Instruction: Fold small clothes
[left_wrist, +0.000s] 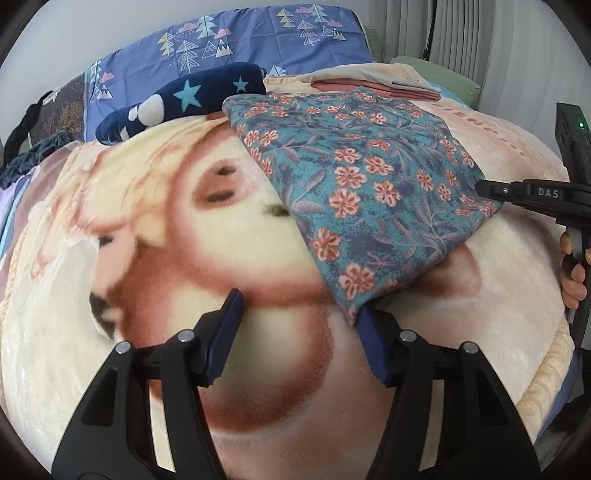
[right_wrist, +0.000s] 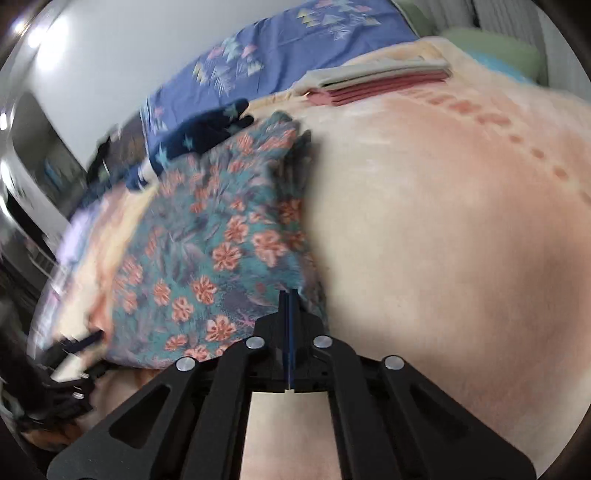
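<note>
Plush cream-and-brown blanket (left_wrist: 258, 229) with a large printed animal face covered the bed and served as the work surface. Behind it stood a blue pillowcase (left_wrist: 229, 40) printed with trees, pale curtains off to one side.

Floral garment (left_wrist: 369, 177), teal with orange flowers, lay folded flat on the blanket, a long panel. In the left wrist view its long axis ran diagonally, from its far end by a navy star-print fleece (left_wrist: 184, 99) down to a near corner by the left gripper (left_wrist: 299, 314). That corner sat just against the inner face of one blue pad (left_wrist: 369, 332); the other pad stood well apart over bare blanket. Jaws apart, nothing pinched.

Right gripper (right_wrist: 289, 295) had its jaws pressed fully together, only a thin seam between the pads. Its tips sat at the garment's near edge, over the side border facing bare blanket. The right wrist view was motion-blurred, so whether any cloth was caught in the seam could not be told. From the left wrist view the same tool's tip (left_wrist: 487, 188) reached in to the garment's side edge, a hand (left_wrist: 574, 273) on its handle.

Beyond the garment's far end lay a stack of folded pink and cream clothes (left_wrist: 399, 88).
</note>
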